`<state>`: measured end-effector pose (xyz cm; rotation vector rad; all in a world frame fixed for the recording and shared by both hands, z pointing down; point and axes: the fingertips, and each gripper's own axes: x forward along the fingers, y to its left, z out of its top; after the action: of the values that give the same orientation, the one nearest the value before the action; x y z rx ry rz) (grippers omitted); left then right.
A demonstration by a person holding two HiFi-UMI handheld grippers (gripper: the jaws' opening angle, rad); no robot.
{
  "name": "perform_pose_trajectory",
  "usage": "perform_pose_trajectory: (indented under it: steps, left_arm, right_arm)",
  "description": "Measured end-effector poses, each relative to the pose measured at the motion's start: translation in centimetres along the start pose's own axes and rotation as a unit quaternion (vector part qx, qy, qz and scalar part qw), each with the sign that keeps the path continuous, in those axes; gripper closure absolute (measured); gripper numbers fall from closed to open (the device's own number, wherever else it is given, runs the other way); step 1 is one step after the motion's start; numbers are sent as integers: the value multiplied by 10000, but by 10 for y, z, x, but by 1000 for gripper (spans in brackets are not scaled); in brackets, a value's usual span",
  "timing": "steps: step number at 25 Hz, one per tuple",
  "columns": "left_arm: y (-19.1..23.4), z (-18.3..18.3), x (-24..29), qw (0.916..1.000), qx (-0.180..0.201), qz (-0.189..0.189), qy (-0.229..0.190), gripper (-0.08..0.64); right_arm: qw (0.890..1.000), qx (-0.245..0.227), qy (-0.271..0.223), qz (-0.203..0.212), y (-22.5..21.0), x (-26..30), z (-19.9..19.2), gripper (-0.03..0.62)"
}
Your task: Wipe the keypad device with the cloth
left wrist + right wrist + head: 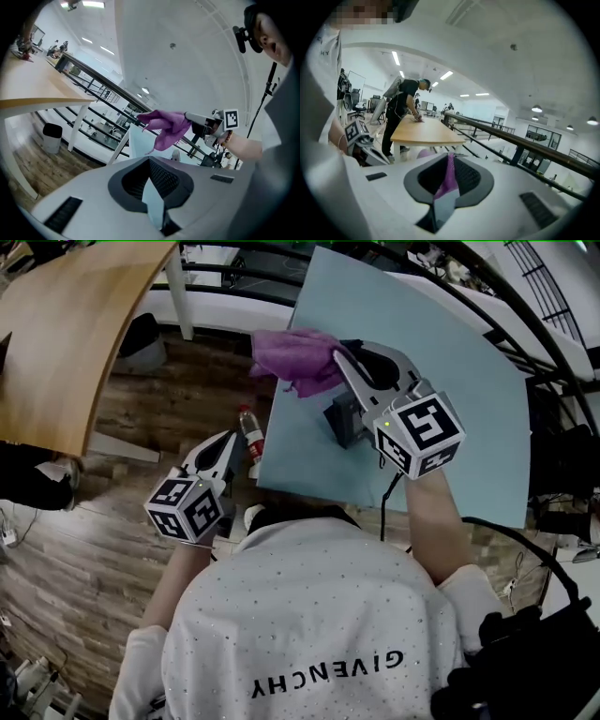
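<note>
Standing off to the side, so here's the rundown. The right gripper (343, 352) has its jaws clamped on a purple cloth (295, 360), and the cloth hangs bunched off the tips, up in the air over the far left corner of the pale blue table (450, 381). The keypad device (344, 420), a small dark boxy thing, sits on that table near its left edge, right under the right gripper's body and partly hidden by it. The cloth isn't on it, it's off to the side and beyond it.

The left gripper (228, 439) is held low and off the table, out over the wooden floor (56, 549), jaws pulled together with nothing between them. There's a plastic bottle (251, 439) on the floor just beside the table's edge. Further back, another person (405, 101) is leaning over a curved wooden table (66, 334).
</note>
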<state>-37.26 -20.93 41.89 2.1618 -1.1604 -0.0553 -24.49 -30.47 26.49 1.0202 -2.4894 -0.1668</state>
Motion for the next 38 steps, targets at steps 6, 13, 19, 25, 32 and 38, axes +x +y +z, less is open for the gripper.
perform_pose_trajectory:
  steps: [6,13,19,25,32,38]
  left_arm:
    - [11,-6,-19,9998,-141,154,-61,558]
    - [6,-17,-11,9995,-318,43,-3,558]
    - [-11,-23,-2,9996,-246,-113,105,558]
    - [-19,-36,-3,9996,-247,-12,106,558]
    - [-25,-45,-18,9984,-369,434,4,558]
    - [-39,-55,-11,9960,-475,747,-109,558]
  right_arm:
    - [9895,850,1161,-143,-1,4,-109,549]
    - [9814,1193,1473,-295,-15,-10,-151,548]
    - [9778,1122,1673,-577,-49,-22,-163,546]
    - [9730,1141,1771,-941,-89,-33,-180,546]
    - [9672,1692,1458,-1210,-126,-45,-191,546]
    - [9156,3358,-2,-2214,-182,-79,-181,546]
